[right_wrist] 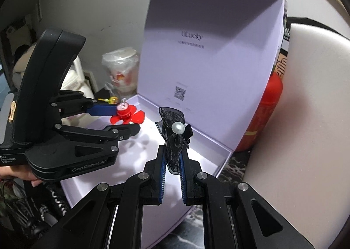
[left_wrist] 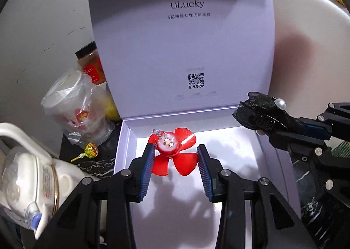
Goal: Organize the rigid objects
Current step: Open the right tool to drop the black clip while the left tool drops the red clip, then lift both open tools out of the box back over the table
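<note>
Step in hand: placing. Left gripper (left_wrist: 175, 159) pinches red four-petal plastic flower clip (left_wrist: 172, 150) above open white cardboard gift box (left_wrist: 124, 139). Right gripper (right_wrist: 172, 157), jaws pressed on black gauze pearl-studded bow clip (right_wrist: 175, 130), at 3 o'clock. Contact with box floor unclear. Next: lower, release.

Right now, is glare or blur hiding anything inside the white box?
Left wrist view: glare whitens the white cardboard box floor behind the red plastic propeller toy; gripper shadows lie nearer. Right wrist view: same bright patch beside the black mesh pearl hair clip; edges bend.
</note>
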Tool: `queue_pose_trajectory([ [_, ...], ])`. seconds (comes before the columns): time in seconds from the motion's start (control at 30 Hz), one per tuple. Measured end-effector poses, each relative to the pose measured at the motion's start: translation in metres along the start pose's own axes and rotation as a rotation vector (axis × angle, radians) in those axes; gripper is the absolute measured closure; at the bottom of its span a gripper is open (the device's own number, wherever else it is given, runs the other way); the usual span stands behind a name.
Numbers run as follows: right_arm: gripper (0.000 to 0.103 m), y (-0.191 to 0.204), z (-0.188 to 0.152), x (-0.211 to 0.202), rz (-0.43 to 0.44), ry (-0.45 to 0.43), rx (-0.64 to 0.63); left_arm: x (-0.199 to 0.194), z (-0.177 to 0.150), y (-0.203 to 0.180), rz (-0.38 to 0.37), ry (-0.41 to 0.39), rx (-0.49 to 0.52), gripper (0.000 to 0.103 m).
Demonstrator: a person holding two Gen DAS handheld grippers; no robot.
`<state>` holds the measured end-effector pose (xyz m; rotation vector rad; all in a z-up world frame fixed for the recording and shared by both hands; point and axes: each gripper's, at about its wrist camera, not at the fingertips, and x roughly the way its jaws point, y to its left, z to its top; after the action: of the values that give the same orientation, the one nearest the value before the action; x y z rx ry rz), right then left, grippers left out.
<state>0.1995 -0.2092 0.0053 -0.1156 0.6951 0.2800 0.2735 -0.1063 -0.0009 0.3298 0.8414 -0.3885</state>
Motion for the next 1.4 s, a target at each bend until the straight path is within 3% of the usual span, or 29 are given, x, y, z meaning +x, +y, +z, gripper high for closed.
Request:
queue_pose_trajectory([
  [0.27,0.089,-0.006,0.001,0.013,-0.012,0.020,-0.002,0.011,0.001,0.003,-0.002,-0.003,-0.023,0.063],
  [0.33,0.079,-0.005,0.001,0.015,-0.018,0.029,-0.009,0.012,0.000,0.001,0.020,0.012,-0.025,0.063],
  [0.4,0.051,-0.004,0.001,0.015,-0.029,0.029,-0.018,0.015,0.000,0.001,0.029,0.027,-0.025,0.063],
  [0.47,0.037,-0.003,0.001,0.013,-0.042,0.014,-0.028,0.020,0.001,0.001,0.026,0.041,-0.024,0.063],
  [0.5,0.036,-0.001,0.001,0.011,-0.055,0.009,-0.037,0.022,0.000,0.001,0.023,0.050,-0.024,0.063],
  [0.7,0.036,-0.001,0.002,0.008,-0.091,0.023,-0.050,0.026,-0.002,0.004,0.059,0.068,-0.040,0.062],
  [0.9,0.036,-0.004,0.002,-0.004,-0.112,0.022,-0.034,0.018,-0.002,0.010,0.039,0.055,-0.074,0.062],
  [1.4,0.035,0.001,0.001,-0.038,-0.126,-0.017,-0.016,-0.034,-0.002,0.006,0.065,-0.017,-0.073,0.062],
])
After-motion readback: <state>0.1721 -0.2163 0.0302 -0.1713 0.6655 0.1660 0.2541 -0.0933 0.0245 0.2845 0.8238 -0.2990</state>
